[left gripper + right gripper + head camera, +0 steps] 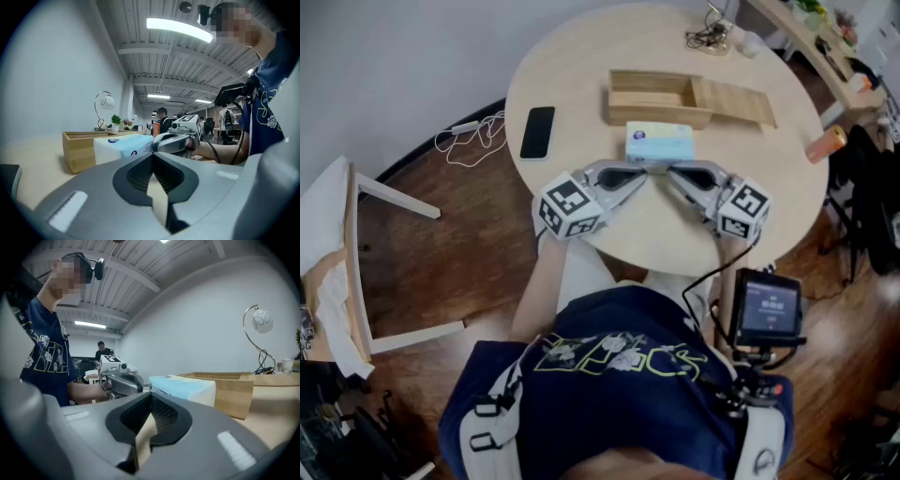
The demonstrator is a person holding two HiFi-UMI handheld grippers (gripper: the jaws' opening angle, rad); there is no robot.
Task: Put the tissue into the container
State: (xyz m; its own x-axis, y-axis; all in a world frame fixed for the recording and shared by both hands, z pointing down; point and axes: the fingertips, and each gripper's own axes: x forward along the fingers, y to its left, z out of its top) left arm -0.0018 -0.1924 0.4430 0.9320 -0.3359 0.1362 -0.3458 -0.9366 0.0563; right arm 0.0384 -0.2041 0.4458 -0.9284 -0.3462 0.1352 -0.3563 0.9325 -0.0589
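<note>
Tissue pack [660, 142]: a blue-and-white packet lying flat on the round table [581, 66], outside the container [656, 114] and just in front of its near wall. Contact between the two cannot be confirmed.

Left gripper [639, 175]: jaws fully together, nothing between them. Its own view shows the pads meeting with only bare tabletop beyond. It sits low at the near part of the table, tip pointing inward towards the pack's near edge, close to it but not touching.

Right gripper [677, 178]: the same finding, jaws closed and empty. It is angled inward from the other side, so that the two tips nearly meet just short of the pack.

Container: an open-topped wooden box. Its sliding lid [736, 101] is drawn aside to the right, and the left compartment stands exposed and appears empty.

Other items noted: a dark phone [537, 132] lies on the table, well to the left of the box.

Assessment: the task has not started, since the pack is neither gripped nor lifted. The step in hand is the approach. The next move calls for one gripper to open wide enough to span the pack, close on it, lift it clear of the box wall, and lower it into the open compartment. The pack looks soft, so a grip set near its middle should limit sagging.
</note>
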